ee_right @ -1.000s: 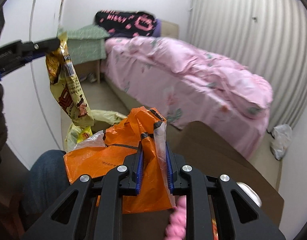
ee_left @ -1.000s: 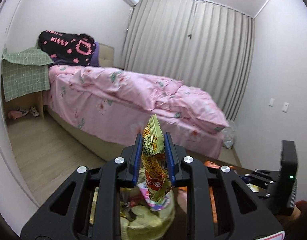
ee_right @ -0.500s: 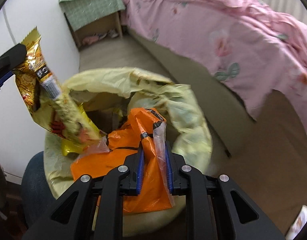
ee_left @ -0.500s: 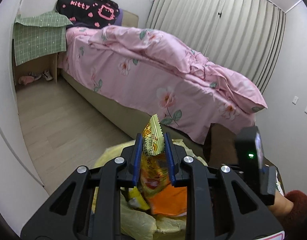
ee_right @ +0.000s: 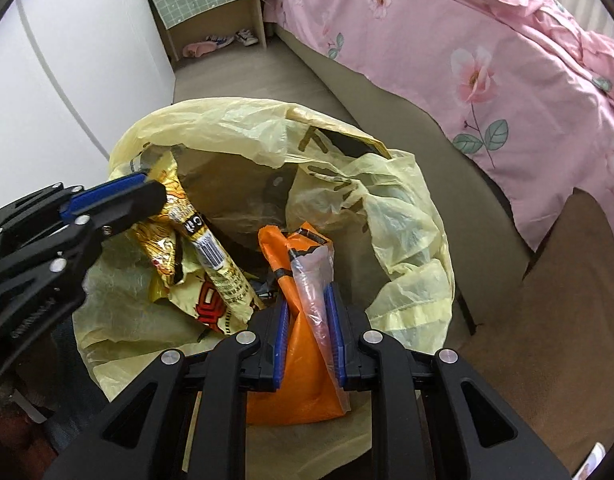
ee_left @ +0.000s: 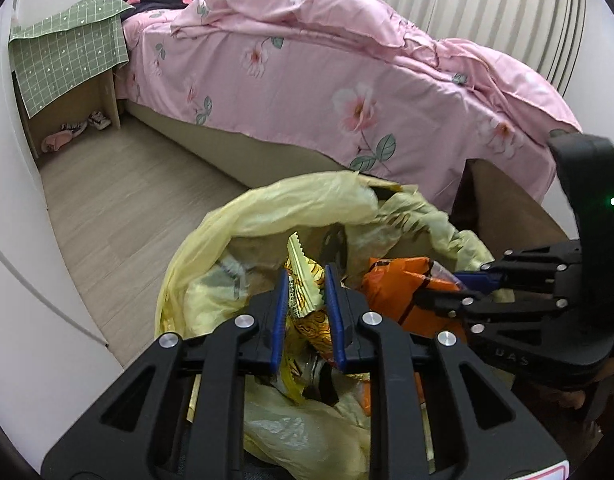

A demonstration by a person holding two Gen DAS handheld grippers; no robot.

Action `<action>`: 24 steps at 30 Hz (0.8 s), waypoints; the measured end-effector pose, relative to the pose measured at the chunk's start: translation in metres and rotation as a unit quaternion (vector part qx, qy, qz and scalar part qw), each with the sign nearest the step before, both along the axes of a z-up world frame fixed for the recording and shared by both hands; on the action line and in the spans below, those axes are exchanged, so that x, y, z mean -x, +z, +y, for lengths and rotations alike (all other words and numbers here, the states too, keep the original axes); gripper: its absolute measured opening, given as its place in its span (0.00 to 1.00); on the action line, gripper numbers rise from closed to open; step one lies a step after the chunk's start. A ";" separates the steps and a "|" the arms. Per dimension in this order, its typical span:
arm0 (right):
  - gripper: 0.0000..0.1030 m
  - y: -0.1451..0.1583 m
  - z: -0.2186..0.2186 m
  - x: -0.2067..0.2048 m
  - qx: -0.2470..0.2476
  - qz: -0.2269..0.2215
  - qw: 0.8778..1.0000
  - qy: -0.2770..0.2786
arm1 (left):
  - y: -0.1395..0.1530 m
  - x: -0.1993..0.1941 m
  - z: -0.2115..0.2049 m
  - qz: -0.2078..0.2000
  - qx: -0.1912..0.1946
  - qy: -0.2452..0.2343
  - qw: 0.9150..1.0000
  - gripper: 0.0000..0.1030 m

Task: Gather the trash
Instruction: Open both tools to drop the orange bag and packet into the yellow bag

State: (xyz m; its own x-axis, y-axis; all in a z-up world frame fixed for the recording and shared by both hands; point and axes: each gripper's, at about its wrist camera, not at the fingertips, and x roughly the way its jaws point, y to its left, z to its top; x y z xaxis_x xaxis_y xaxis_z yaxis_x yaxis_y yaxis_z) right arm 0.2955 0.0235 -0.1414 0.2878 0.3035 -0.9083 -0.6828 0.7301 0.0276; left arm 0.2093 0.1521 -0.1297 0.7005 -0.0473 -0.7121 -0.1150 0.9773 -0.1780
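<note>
My left gripper (ee_left: 305, 280) is shut on a yellow snack wrapper (ee_left: 305, 280) and holds it inside the mouth of a bin lined with a pale yellow trash bag (ee_left: 275, 204). The wrapper (ee_right: 211, 256) hangs down into the bag (ee_right: 407, 248) in the right wrist view, where the left gripper (ee_right: 147, 188) comes in from the left. My right gripper (ee_right: 307, 300) is shut on an orange wrapper with a clear plastic strip (ee_right: 299, 264), low over the bag's opening. The right gripper (ee_left: 459, 284) and the orange wrapper (ee_left: 399, 292) show at the right of the left wrist view.
A bed with a pink floral duvet (ee_left: 347, 72) stands just behind the bin. A brown table edge (ee_right: 567, 320) lies to the right. A wooden nightstand under a green checked cloth (ee_left: 71, 60) holds slippers. White wall (ee_right: 67, 60) on the left; wood floor (ee_left: 127, 200) between.
Both grippers have dropped toward the bin. The yellow wrapper and the orange wrapper have gone from above the bag down into its opening, and both are still held.
</note>
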 end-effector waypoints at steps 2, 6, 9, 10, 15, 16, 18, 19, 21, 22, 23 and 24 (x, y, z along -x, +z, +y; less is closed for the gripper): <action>0.17 -0.002 0.000 0.000 0.002 -0.002 1.000 0.003 | -0.001 -0.001 0.001 0.002 0.002 0.000 1.000 0.17; 0.17 -0.002 -0.001 0.000 -0.002 0.000 1.000 -0.001 | -0.002 0.001 0.002 0.003 0.005 0.001 1.000 0.17; 0.17 -0.002 -0.001 0.001 -0.003 0.000 1.000 -0.003 | -0.001 0.001 0.003 0.003 0.003 0.001 1.000 0.17; 0.18 -0.002 -0.001 0.001 -0.004 -0.001 1.000 -0.004 | -0.002 0.001 0.003 0.004 -0.001 0.003 1.000 0.17; 0.22 0.003 -0.004 0.004 -0.007 -0.012 1.000 -0.012 | -0.003 -0.001 0.006 0.008 -0.011 0.018 1.000 0.17; 0.23 0.006 -0.005 0.006 -0.008 -0.019 1.000 -0.014 | -0.003 -0.001 0.006 0.009 -0.017 0.021 1.000 0.17; 0.29 0.012 -0.008 0.010 -0.013 -0.025 0.999 -0.015 | -0.005 -0.002 0.008 0.015 -0.016 0.024 0.999 0.17; 0.31 0.015 -0.010 0.012 -0.016 -0.027 0.999 -0.016 | -0.005 -0.003 0.009 0.017 -0.011 0.024 0.999 0.17; 0.35 0.024 -0.016 0.019 -0.021 -0.046 0.999 -0.020 | -0.002 -0.002 0.011 0.018 0.003 0.025 1.000 0.17; 0.39 0.030 -0.020 0.024 -0.022 -0.057 0.998 -0.021 | 0.001 -0.001 0.012 0.016 0.009 0.026 0.999 0.18; 0.41 0.036 -0.025 0.028 -0.024 -0.066 0.997 -0.021 | 0.004 0.001 0.012 0.014 0.013 0.026 0.999 0.21; 0.41 0.040 -0.029 0.031 -0.027 -0.072 0.997 -0.021 | 0.008 0.002 0.012 0.011 0.015 0.026 0.999 0.26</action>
State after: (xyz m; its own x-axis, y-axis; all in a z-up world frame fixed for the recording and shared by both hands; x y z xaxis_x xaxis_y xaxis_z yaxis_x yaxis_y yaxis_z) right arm 0.2645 -0.0051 -0.1013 0.4279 0.3347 -0.8396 -0.6506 0.7589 -0.0291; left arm 0.2072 0.1646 -0.1219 0.6870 -0.0338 -0.7259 -0.1690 0.9641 -0.2048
